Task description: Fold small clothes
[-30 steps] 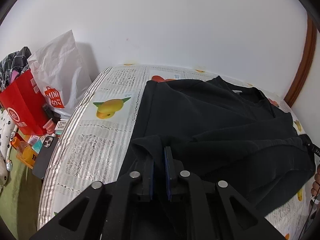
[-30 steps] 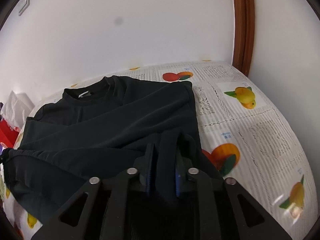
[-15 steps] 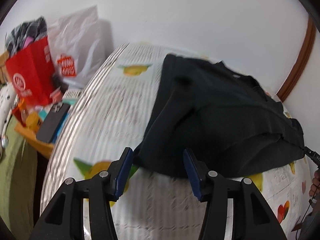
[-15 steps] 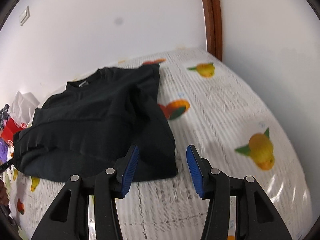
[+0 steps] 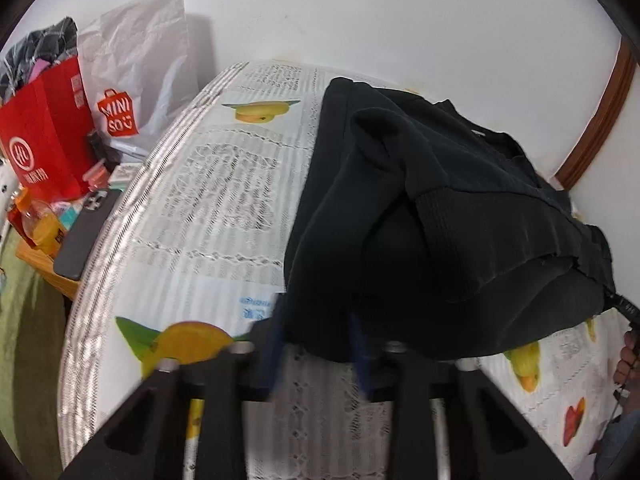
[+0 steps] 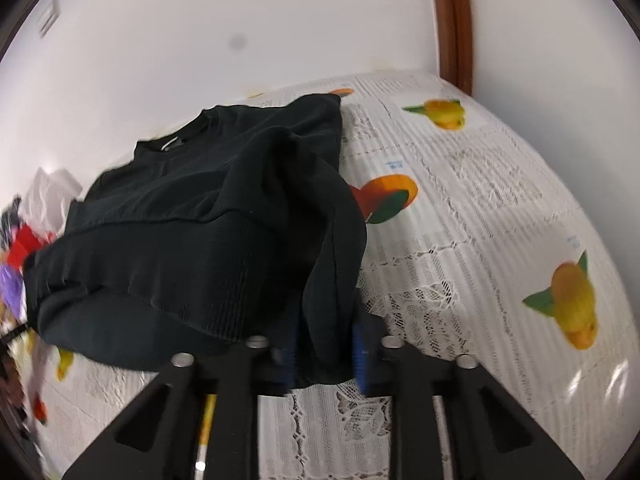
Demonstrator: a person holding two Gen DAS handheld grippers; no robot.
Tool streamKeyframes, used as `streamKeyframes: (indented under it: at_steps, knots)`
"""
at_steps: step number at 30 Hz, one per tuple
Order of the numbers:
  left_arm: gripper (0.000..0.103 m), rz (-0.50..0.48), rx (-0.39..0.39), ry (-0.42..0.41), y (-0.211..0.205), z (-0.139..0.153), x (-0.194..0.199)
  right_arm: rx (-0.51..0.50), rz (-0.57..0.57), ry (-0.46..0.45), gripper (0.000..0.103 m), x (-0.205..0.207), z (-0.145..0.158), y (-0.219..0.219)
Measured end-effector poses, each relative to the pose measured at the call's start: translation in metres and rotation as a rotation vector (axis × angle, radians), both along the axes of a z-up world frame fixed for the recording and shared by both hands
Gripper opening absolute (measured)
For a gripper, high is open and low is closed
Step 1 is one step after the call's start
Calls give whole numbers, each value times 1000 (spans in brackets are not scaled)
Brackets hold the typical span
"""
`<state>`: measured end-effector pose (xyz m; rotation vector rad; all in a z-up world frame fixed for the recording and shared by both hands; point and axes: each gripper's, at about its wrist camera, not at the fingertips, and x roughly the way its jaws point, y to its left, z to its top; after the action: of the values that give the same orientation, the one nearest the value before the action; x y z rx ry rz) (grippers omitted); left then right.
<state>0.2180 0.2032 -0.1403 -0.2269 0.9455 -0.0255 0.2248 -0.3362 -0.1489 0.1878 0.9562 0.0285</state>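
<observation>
A black sweatshirt [image 5: 440,200] [image 6: 200,220] lies folded in half on the fruit-print bed cover [image 5: 224,200] [image 6: 480,220], its ribbed hem lying on top. My left gripper [image 5: 318,344] is at the near left corner of the fold. Its jaws are closing, with the bunched black cloth filling the space between the blue pads. My right gripper [image 6: 325,352] is at the near right corner, its jaws also closing with a fold of the cloth pinched between them. Both grippers look blurred.
Left of the bed stand a red bag [image 5: 44,132], a white shopping bag [image 5: 140,64], a dark phone [image 5: 84,236] and an orange bottle [image 5: 40,228]. A white wall backs the bed, with a brown door frame [image 6: 452,20] at its right. A person's hand [image 5: 626,356] shows at the right edge.
A second ago both grippers held cloth. Half a second ago both stood open before the sweatshirt's near edge. Now both have moved in and closed around its near corners.
</observation>
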Motion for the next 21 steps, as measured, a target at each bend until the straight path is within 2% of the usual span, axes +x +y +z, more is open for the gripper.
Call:
streamKeyframes:
  at_steps: [2, 5, 16, 19, 21]
  knots:
    - [16, 3, 7, -12, -2, 4, -5, -29, 18, -9, 17, -4, 5, 4]
    - [15, 0, 5, -34, -4, 13, -21, -12, 20, -22, 16, -12, 13, 0]
    - [16, -74, -3, -5, -15, 12, -93, -21, 42, -10, 17, -66, 21, -13]
    - [18, -82, 25, 1, -21, 10, -102, -26, 27, 12, 20, -78, 19, -15]
    - [23, -75, 44, 4, -22, 12, -104, -64, 4, 17, 22, -86, 22, -15]
